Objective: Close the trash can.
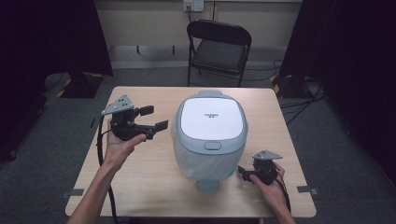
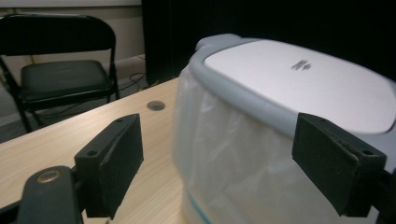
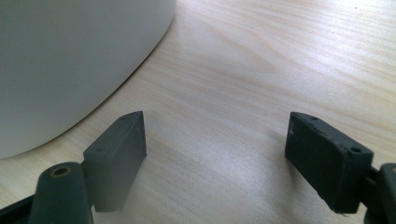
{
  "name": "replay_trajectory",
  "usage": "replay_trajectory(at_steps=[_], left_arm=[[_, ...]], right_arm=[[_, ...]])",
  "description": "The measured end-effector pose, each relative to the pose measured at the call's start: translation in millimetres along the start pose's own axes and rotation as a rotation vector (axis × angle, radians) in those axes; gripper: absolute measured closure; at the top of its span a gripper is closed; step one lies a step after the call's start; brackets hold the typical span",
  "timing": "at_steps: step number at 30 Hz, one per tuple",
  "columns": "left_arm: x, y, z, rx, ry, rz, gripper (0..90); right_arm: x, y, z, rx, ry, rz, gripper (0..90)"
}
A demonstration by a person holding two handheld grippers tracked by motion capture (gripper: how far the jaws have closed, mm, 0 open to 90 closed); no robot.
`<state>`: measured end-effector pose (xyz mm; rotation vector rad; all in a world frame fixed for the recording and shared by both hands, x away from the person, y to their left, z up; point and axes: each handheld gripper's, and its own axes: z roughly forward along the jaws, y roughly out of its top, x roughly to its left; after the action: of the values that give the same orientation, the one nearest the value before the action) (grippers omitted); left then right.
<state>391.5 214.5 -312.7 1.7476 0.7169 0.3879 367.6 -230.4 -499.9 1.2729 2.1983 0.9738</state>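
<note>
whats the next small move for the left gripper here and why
Probably ease the left gripper a little further toward the bin, aiming at the plastic bag under the grey rim. Its jaws stand wide open with nothing between them, and it hovers just short of the bin's side. The right gripper rests open on the table.

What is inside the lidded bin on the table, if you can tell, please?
A translucent plastic liner hangs out under the closed lid of the bin, draped over its sides. The lid covers the inside, so its contents are hidden.
</note>
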Motion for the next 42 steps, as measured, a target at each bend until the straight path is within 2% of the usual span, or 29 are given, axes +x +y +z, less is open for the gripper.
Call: replay_trajectory(at_steps=[4, 7, 10, 14, 21, 24, 29, 32, 35, 37, 40, 42], left_arm=[[7.0, -12.1, -9.2, 0.02, 0.018, 0.004, 15.7], [14.5, -22.2, -16.2, 0.019, 0.029, -0.014, 15.8], [20.1, -33.4, -21.3, 0.046, 0.044, -0.018, 15.8], [25.8, -50.1, -26.2, 0.078, 0.093, -0.026, 16.4], [32.0, -76.7, -28.9, 0.138, 0.188, -0.012, 15.8], [35.6, -90.8, -28.9, 0.165, 0.208, -0.024, 15.8], [41.9, -114.7, -28.8, 0.215, 0.216, -0.059, 15.9], [45.8, -126.7, -28.4, 0.243, 0.227, -0.08, 16.0], [49.6, -140.0, -27.6, 0.274, 0.251, -0.083, 16.1], [52.0, -149.2, -26.3, 0.291, 0.258, -0.106, 16.1], [53.6, -158.7, -25.0, 0.328, 0.266, -0.111, 16.4], [55.2, -168.4, -25.9, 0.364, 0.276, -0.089, 16.6]], right_arm=[[0.0, 0.0, 0.0, 0.0, 0.0, 0.0, 19.3], [0.0, 0.0, 0.0, 0.0, 0.0, 0.0, 19.3], [0.0, 0.0, 0.0, 0.0, 0.0, 0.0, 19.3], [0.0, 0.0, 0.0, 0.0, 0.0, 0.0, 19.3], [0.0, 0.0, 0.0, 0.0, 0.0, 0.0, 19.3], [0.0, 0.0, 0.0, 0.0, 0.0, 0.0, 19.3], [0.0, 0.0, 0.0, 0.0, 0.0, 0.0, 19.3], [0.0, 0.0, 0.0, 0.0, 0.0, 0.0, 19.3], [0.0, 0.0, 0.0, 0.0, 0.0, 0.0, 19.3], [0.0, 0.0, 0.0, 0.0, 0.0, 0.0, 19.3], [0.0, 0.0, 0.0, 0.0, 0.0, 0.0, 19.3], [0.0, 0.0, 0.0, 0.0, 0.0, 0.0, 19.3]])
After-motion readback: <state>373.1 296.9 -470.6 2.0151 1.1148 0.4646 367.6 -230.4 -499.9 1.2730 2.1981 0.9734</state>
